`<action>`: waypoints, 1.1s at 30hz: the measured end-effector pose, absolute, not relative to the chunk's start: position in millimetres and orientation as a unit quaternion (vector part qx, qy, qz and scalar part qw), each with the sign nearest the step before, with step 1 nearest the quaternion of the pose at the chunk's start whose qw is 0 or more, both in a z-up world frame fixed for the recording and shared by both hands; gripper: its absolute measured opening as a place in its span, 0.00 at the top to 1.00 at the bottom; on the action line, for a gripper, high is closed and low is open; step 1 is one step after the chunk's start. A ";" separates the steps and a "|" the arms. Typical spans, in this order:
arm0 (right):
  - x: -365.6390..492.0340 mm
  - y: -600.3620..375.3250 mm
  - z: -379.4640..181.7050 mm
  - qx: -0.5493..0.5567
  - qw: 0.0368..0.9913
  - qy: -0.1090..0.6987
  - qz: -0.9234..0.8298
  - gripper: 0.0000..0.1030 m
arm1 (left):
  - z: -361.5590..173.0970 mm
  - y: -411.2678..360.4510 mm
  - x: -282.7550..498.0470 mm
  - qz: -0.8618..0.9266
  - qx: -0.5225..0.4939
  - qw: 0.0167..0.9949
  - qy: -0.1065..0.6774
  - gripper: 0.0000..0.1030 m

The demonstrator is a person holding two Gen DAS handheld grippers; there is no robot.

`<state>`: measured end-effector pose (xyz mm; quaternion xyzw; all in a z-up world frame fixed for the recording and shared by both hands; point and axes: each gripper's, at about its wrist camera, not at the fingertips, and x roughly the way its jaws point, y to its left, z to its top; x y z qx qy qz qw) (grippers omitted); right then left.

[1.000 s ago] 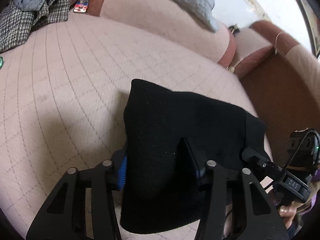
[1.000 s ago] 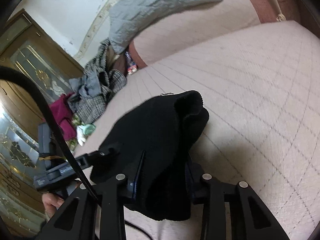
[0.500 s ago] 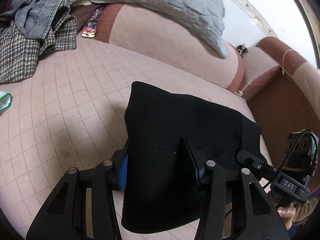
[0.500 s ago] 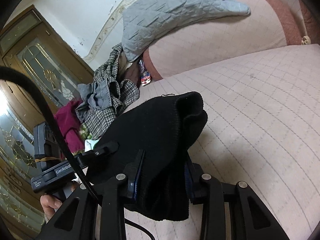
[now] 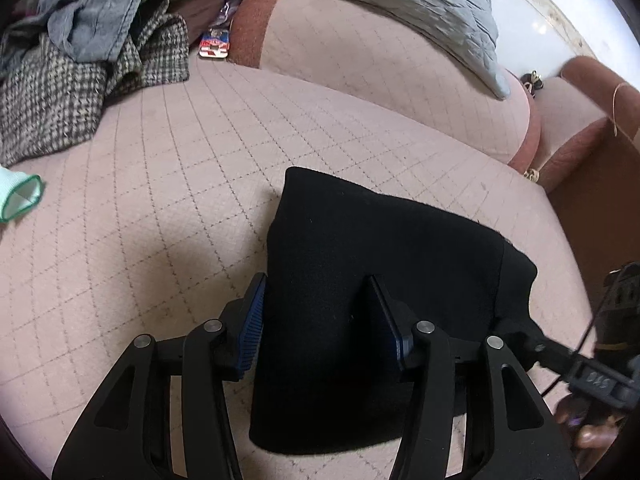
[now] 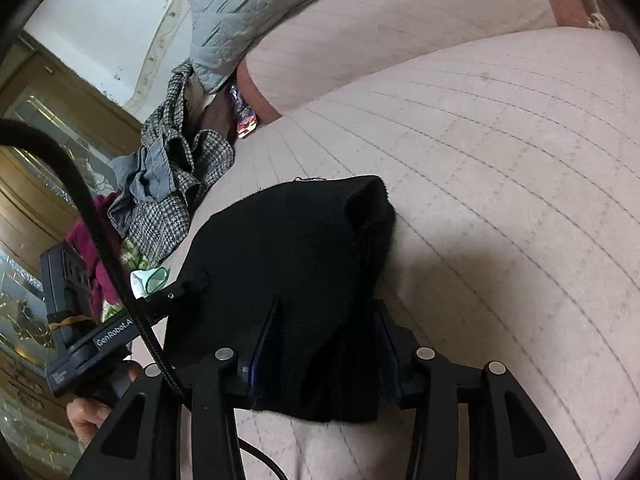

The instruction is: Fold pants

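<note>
The black pants [image 5: 372, 280] are folded into a thick bundle, held above the pink quilted sofa seat [image 5: 160, 184]. My left gripper [image 5: 320, 316] is shut on the bundle's left end, with blue pads on both sides of the cloth. My right gripper [image 6: 320, 344] is shut on the other end of the pants [image 6: 296, 256]. Each gripper shows at the edge of the other's view, the right one [image 5: 592, 372] and the left one [image 6: 100, 332]. The fingertips are partly hidden by cloth.
A pile of checked and grey clothes [image 5: 80, 60] lies at the seat's far left. A grey quilted blanket [image 5: 380, 4] drapes over the sofa back. A mint-green item [image 5: 20, 196] lies at the left edge. A brown armrest [image 5: 580, 112] is on the right.
Both grippers have moved with the pants toward the sofa back; the clothes pile and blanket have come further into view. The grip on the pants is unchanged.
</note>
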<state>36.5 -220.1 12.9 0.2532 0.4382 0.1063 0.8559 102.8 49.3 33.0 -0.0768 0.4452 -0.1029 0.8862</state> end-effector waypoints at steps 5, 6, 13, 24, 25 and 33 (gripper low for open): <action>7.6 -217.9 44.5 0.205 0.886 0.410 0.071 0.58 | 42.8 50.6 85.3 -0.092 -0.065 0.894 0.434 0.51; -0.1 -215.2 52.7 0.193 0.893 0.401 0.068 0.58 | 44.8 51.0 82.2 -0.092 -0.065 0.895 0.431 0.51; -9.8 -167.0 76.7 0.115 0.915 0.375 0.089 0.58 | 55.3 56.4 62.7 -0.094 -0.061 0.903 0.414 0.51; 2.9 -142.0 46.2 0.081 0.907 0.408 0.060 0.58 | 53.8 58.4 59.2 -0.095 -0.038 0.905 0.412 0.51; 4.0 -142.9 44.7 0.087 0.906 0.409 0.059 0.58 | 52.6 57.8 60.7 -0.095 -0.040 0.904 0.415 0.51; 14.9 -145.1 31.6 0.088 0.899 0.426 0.054 0.57 | 36.1 51.8 71.5 -0.093 -0.040 0.893 0.438 0.51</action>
